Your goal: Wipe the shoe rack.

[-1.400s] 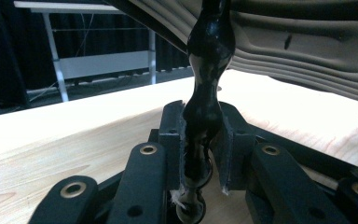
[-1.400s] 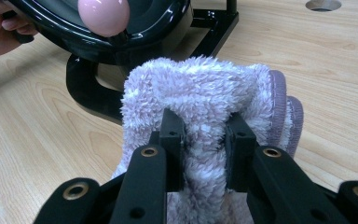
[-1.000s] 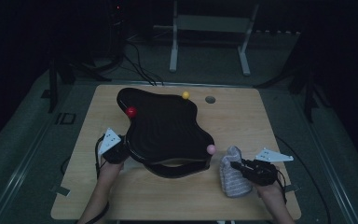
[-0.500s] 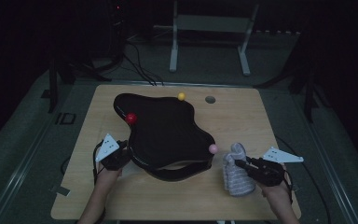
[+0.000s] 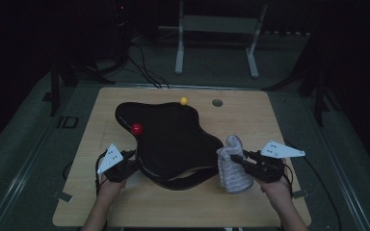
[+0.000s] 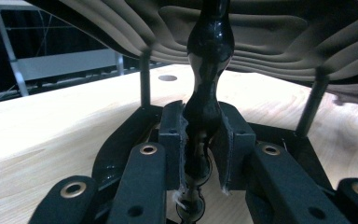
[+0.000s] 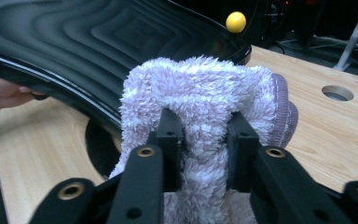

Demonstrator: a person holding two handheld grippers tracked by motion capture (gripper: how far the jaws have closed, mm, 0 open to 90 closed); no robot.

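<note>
Left claw (image 6: 200, 140) clamps the black tray's (image 5: 173, 139) rim, steadying it raised above the tabletop (image 5: 250, 120); right claw (image 7: 204, 140) pinches the fluffy cloth (image 7: 205, 93) beside it, likely for wiping.

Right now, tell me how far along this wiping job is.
Done: the left gripper is clamped on the black wavy tray's rim, and the right gripper is shut on the fluffy cloth beside the tray's right edge. In hand: bringing cloth to tray. Left, by my guess: the actual wiping; the red ball sits on the tray.
</note>
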